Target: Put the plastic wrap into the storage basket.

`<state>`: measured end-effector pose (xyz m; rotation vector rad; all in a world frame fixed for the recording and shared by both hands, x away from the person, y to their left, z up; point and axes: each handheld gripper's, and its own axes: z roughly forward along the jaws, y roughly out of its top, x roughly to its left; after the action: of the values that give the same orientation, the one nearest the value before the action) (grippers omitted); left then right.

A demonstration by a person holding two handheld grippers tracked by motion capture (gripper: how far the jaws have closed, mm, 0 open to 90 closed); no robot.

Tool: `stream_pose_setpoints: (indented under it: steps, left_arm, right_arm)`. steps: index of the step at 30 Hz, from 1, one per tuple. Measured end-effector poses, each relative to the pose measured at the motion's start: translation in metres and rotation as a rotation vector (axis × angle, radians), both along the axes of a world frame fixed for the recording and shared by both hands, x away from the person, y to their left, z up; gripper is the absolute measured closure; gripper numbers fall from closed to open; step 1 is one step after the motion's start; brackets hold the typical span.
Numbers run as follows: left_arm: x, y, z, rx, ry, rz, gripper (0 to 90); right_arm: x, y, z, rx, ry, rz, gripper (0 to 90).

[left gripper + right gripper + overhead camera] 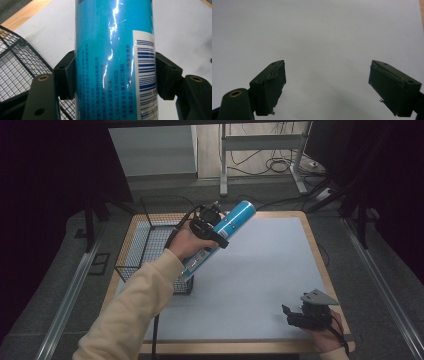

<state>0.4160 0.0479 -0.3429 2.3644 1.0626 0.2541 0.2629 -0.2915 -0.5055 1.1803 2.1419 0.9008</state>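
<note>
A tall blue can (222, 235) with a white barcode label hangs tilted in the air, its top toward the far right. My left gripper (212, 231) is shut on its middle, beside the wire basket (150, 245). In the left gripper view the can (113, 60) stands between both pads, which press its sides, and the left gripper (115, 75) clamps it. My right gripper (295, 315) rests near the front right of the table. In the right gripper view the right gripper (327, 85) stands open over bare white mat, nothing between its fingers.
The black wire basket sits at the table's left edge, its mesh (17, 65) just below and left of the can. A white mat (260, 270) covers the wooden table. Desk legs and cables (270, 165) lie on the floor beyond the far edge.
</note>
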Motion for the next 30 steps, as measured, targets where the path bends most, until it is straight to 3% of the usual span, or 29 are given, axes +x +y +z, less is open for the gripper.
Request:
stream_pose_setpoints:
  steps: [15, 30]
  left_arm:
    - [0.01, 0.014, 0.004, -0.001, 0.002, 0.038, 31.5]
    - [0.013, 0.017, 0.013, 0.001, -0.003, 0.044, 31.5]
  right_arm:
    - [-0.001, 0.0, 0.001, 0.0, -0.008, -0.001, 14.5]
    - [-0.001, 0.0, 0.002, -0.001, -0.009, -0.002, 14.5]
